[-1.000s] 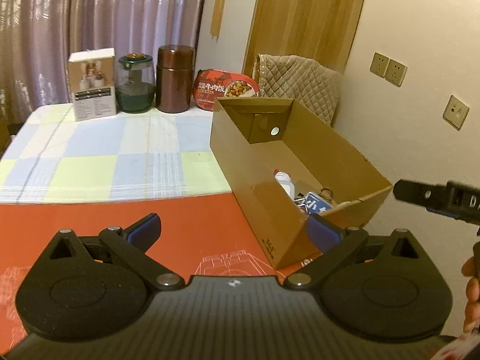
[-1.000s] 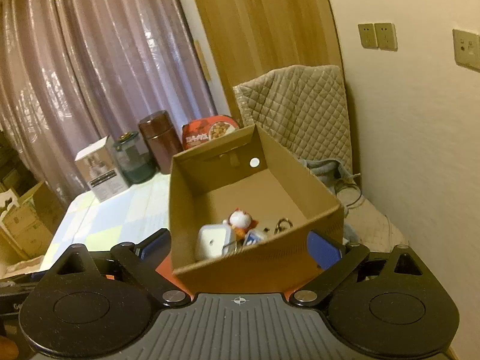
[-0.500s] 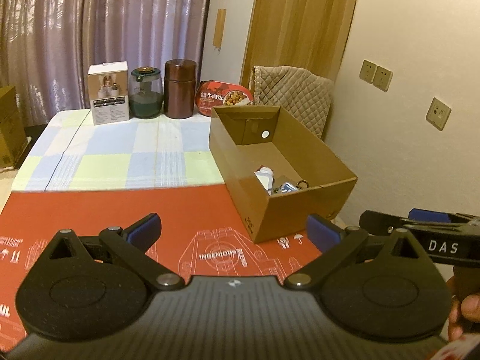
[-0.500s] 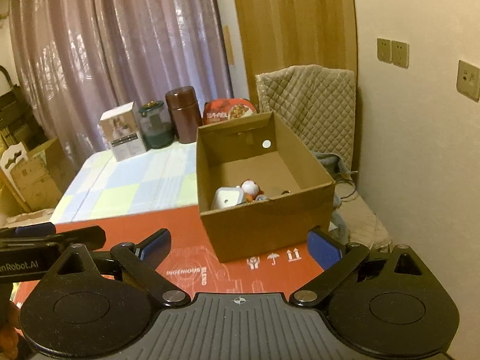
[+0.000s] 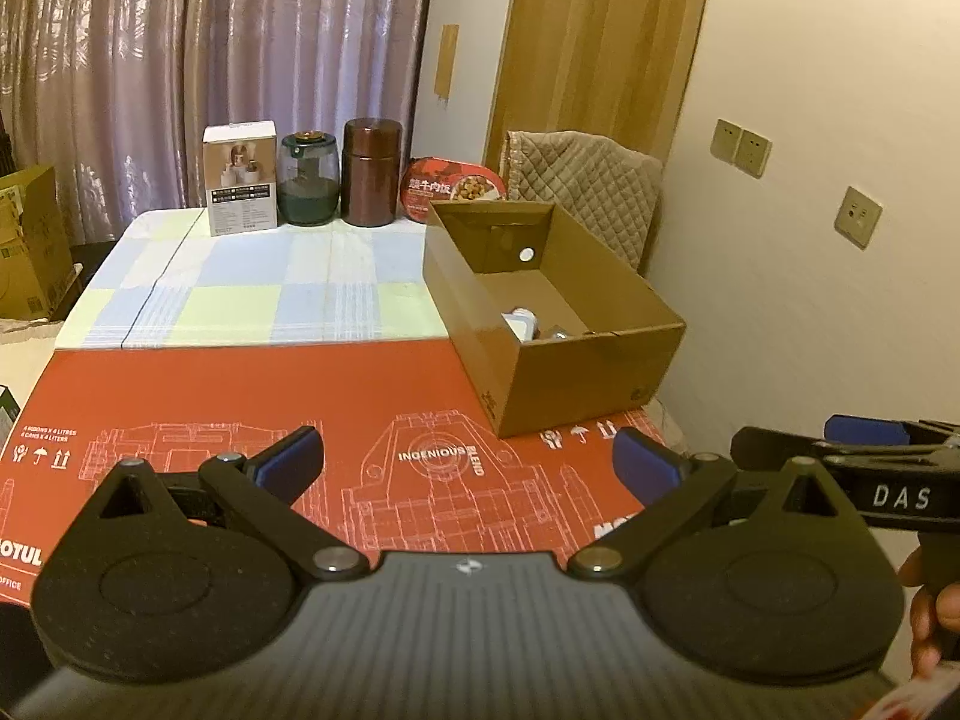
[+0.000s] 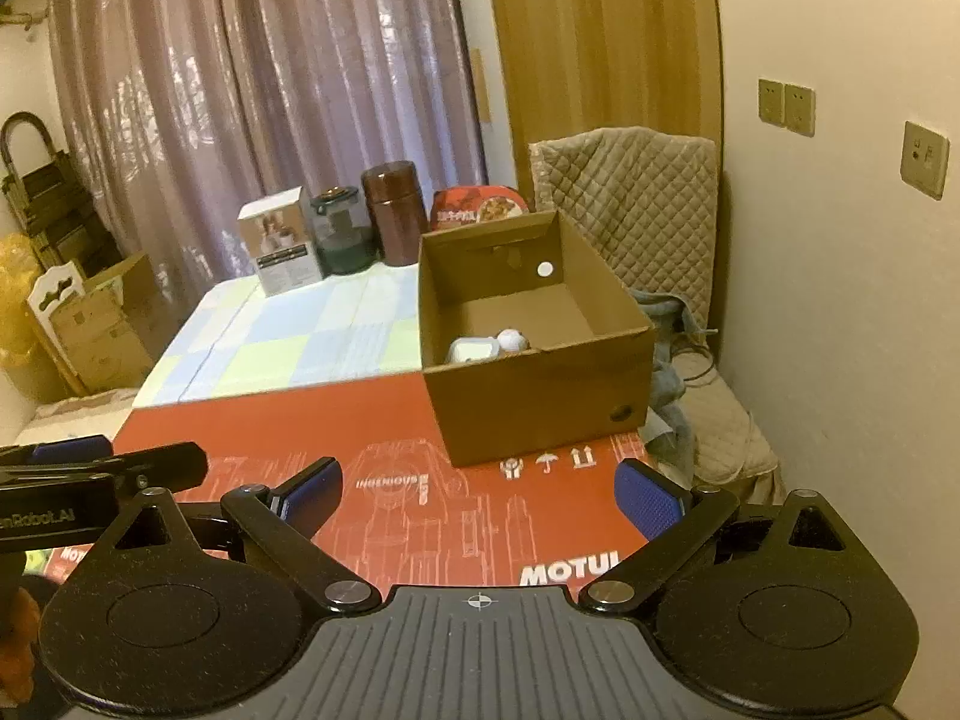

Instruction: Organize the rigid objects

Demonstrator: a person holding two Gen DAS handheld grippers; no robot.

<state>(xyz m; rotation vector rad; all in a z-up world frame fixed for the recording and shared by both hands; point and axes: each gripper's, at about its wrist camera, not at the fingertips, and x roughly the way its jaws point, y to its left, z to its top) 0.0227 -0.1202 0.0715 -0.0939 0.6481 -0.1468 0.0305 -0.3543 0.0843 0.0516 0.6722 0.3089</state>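
A brown cardboard box (image 5: 576,372) (image 6: 540,414) stands on the right side of the table, on a red cardboard sheet (image 5: 240,396) (image 6: 384,438). Small items lie inside it, among them a white case (image 6: 474,350) and a small round white toy (image 6: 510,338); the front wall hides most of them. My left gripper (image 5: 465,462) is open and empty, well back from the box over the red sheet. My right gripper (image 6: 480,489) is open and empty, also back from the box. Each gripper shows at the edge of the other's view.
At the table's far edge stand a white carton (image 5: 240,186), a glass jar (image 5: 309,177), a brown canister (image 5: 369,171) and a red food bowl (image 5: 456,189). A quilted chair (image 6: 630,210) is behind the box. A checked cloth (image 5: 258,294) covers the table's far half.
Both grippers have pulled back and up from the box, which now looks smaller and farther. Both stay open and empty.
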